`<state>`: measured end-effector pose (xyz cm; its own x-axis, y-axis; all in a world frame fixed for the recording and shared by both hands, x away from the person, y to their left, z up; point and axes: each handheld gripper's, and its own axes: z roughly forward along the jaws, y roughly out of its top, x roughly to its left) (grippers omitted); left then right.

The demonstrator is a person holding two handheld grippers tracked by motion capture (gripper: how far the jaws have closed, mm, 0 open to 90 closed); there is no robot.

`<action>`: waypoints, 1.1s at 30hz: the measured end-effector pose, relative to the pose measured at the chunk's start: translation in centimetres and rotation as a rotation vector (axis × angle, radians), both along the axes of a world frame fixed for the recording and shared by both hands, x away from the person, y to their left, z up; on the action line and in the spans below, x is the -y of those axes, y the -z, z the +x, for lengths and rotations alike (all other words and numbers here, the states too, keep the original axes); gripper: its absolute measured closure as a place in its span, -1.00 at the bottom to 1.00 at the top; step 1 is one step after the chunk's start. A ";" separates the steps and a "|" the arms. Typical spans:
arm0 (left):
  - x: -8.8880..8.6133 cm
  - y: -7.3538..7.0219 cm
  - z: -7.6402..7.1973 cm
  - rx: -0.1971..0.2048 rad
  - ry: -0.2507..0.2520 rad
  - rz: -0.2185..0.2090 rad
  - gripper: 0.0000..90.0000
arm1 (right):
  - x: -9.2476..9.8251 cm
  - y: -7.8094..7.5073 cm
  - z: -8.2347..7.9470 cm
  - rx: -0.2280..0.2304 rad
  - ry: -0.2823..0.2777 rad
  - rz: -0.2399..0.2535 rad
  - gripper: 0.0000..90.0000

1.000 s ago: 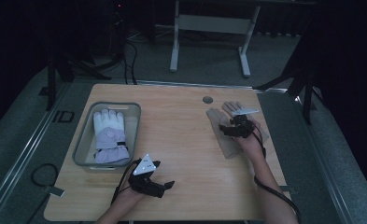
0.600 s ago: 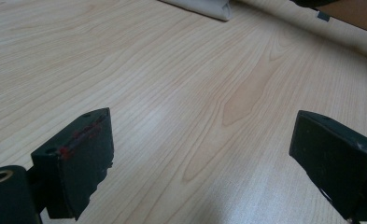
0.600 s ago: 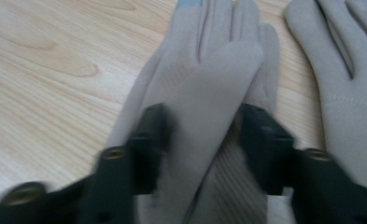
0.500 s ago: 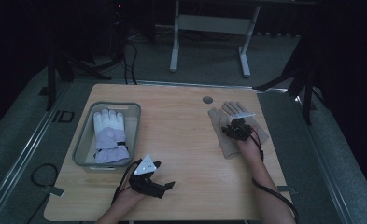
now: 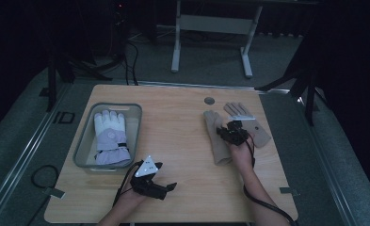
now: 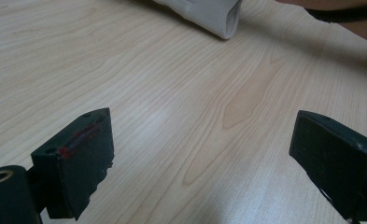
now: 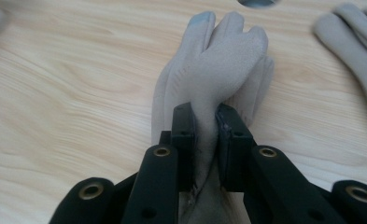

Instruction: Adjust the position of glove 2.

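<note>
Since the earlier frame my right gripper has slid a little toward the left beige glove, and its jaws have just been closing; they now pinch a raised fold of that glove between the pads, as the right gripper view shows. Taking this glove as my landmark: it lies flat on the wooden table, fingers pointing toward the far edge, with the round grommet hole just beyond its fingertips. Its mate, the second beige glove, lies just to its right, fingers also toward the far edge, and the right-hand table edge is near beyond that one. To the left of my landmark there is a wide stretch of bare tabletop, then the clear plastic bin well apart, holding a white ski glove. Toward me from the landmark, near the front edge, my left gripper sits low over the wood with its jaws spread wide and nothing between them; the held glove's cuff shows at the top of that view.
</note>
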<state>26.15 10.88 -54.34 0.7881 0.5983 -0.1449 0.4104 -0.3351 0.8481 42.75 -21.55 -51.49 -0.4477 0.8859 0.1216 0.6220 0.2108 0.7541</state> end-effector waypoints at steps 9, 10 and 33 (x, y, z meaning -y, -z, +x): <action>0.2 0.1 -0.2 0.008 -0.003 0.007 -0.85 | -2.9 -1.6 -2.9 0.031 0.095 0.039 0.75; 0.1 0.1 -0.2 0.009 -0.005 0.004 -0.85 | -3.2 -1.5 -3.1 0.031 0.105 0.036 0.75; -0.1 0.0 -0.2 0.016 -0.017 -0.003 -0.85 | -6.3 3.7 -5.6 -0.032 0.164 0.020 0.54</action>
<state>25.91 10.96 -54.39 0.7801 0.6111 -0.1346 0.4025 -0.3253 0.8557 37.18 -15.24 -55.19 -0.2925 0.9441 0.1520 0.6705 0.0892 0.7366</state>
